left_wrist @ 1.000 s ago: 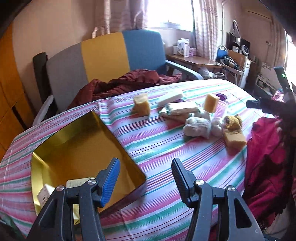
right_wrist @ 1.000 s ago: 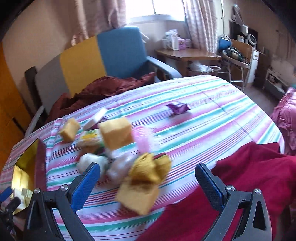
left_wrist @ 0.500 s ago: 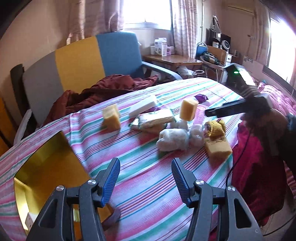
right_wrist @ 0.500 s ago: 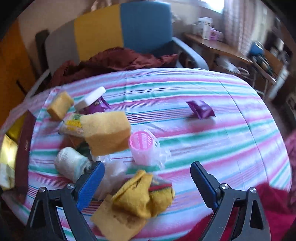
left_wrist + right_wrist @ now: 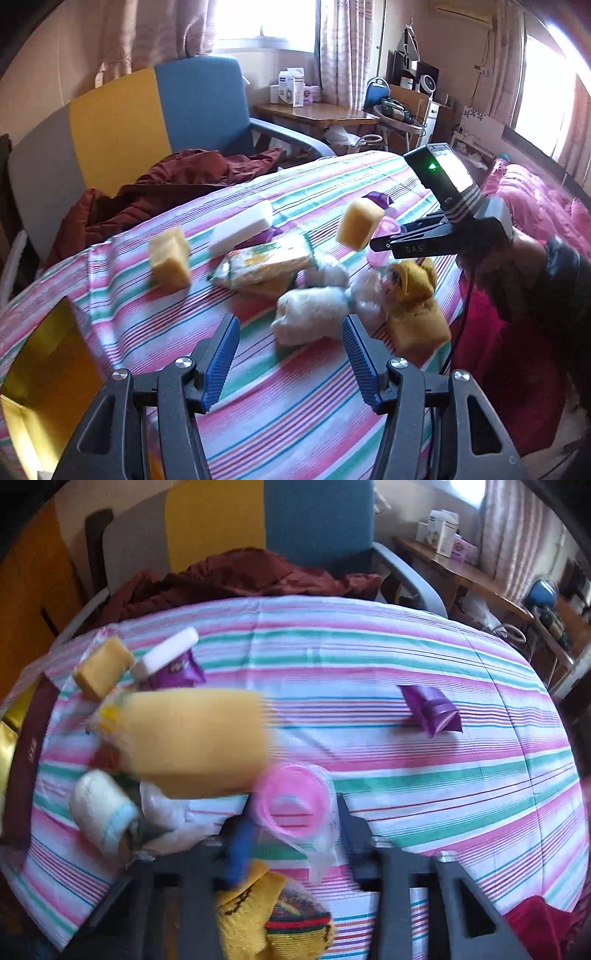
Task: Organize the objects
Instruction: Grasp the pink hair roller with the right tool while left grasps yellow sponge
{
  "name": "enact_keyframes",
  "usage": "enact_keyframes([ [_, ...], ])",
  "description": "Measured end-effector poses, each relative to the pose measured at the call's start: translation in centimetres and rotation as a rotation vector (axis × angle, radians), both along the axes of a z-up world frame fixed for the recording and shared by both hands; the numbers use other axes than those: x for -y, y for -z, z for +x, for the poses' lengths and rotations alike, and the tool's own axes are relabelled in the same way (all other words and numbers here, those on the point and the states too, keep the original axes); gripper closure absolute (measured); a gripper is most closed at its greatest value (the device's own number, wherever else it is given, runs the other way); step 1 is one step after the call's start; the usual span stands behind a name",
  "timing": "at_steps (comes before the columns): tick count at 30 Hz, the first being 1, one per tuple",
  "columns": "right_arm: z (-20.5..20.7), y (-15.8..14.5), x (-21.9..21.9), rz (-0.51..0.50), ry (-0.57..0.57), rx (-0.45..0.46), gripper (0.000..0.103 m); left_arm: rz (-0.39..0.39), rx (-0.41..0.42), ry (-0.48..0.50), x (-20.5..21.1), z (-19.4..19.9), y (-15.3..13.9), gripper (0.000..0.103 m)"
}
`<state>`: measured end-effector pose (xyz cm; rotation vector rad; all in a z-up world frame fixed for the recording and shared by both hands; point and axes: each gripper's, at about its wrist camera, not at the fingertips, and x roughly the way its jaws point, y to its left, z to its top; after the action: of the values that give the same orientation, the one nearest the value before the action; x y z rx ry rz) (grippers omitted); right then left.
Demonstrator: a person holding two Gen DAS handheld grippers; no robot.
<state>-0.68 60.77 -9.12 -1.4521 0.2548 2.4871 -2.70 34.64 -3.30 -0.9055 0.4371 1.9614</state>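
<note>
Several small items lie on the striped tablecloth (image 5: 288, 402): yellow sponges (image 5: 169, 258) (image 5: 360, 223), a white block (image 5: 240, 230), a food packet (image 5: 266, 260), a white roll (image 5: 308, 319) and a yellow knitted piece (image 5: 412, 282). My left gripper (image 5: 290, 352) is open and empty, just short of the white roll. My right gripper (image 5: 293, 825) is open, its jaws either side of a pink cup in clear wrap (image 5: 293, 801). Whether they touch the cup is blurred. A gold tin (image 5: 44, 384) sits at the left.
A purple packet (image 5: 430, 709) lies apart on the right of the table. A maroon cloth (image 5: 177, 181) lies on a yellow and blue chair (image 5: 159, 114) behind the table. A red garment (image 5: 491, 354) is at the table's right edge.
My right gripper moved down and forward over the pile to the pink cup and narrowed its opening. My left gripper moved right, away from the gold tin, toward the white roll.
</note>
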Motion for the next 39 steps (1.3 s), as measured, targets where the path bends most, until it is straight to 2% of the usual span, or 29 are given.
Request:
enact_keyframes([
  [4,0.6,0.0,-1.7,-0.046,0.058,-0.009,0.067,0.024,0.044,0.02,-2.5,-1.1,0.3,0.044],
  [10,0.4,-0.5,-0.7,-0.019,0.021,-0.029,0.067,0.029,0.102,0.058,-5.5,-2.6,1.0,0.044],
  [15,0.9,-2.2,0.2,0.008,-0.038,-0.134,0.068,0.069,0.163,0.063,-6.4,-3.8,0.8,0.044],
  [19,1.1,-3.7,2.7,0.035,-0.158,-0.209,0.068,0.092,0.206,0.057,-5.7,-5.2,0.6,0.044],
  [23,1.3,-4.5,5.7,-0.037,-0.33,-0.254,0.068,0.095,0.156,0.087,-3.6,-6.0,-0.1,0.038],
  [25,1.3,-4.5,7.5,-0.076,-0.433,-0.248,0.068,0.088,0.168,0.11,-2.3,-6.5,-0.2,0.026],
  [27,1.4,-4.2,9.0,-0.105,-0.516,-0.227,0.068,0.085,0.15,0.137,-1.4,-6.6,-0.4,0.018],
  [30,1.8,-3.9,11.3,-0.132,-0.64,-0.197,0.067,0.029,0.126,0.188,-0.6,-6.4,0.2,0.018],
  [34,2.5,-4.1,12.9,-0.142,-0.736,-0.195,0.068,-0.035,0.152,0.273,-0.6,-5.8,1.6,0.018],
  [39,3.3,-3.1,14.8,-0.102,-0.829,-0.142,0.068,-0.038,0.177,0.341,-0.8,-5.1,2.1,0.018],
])
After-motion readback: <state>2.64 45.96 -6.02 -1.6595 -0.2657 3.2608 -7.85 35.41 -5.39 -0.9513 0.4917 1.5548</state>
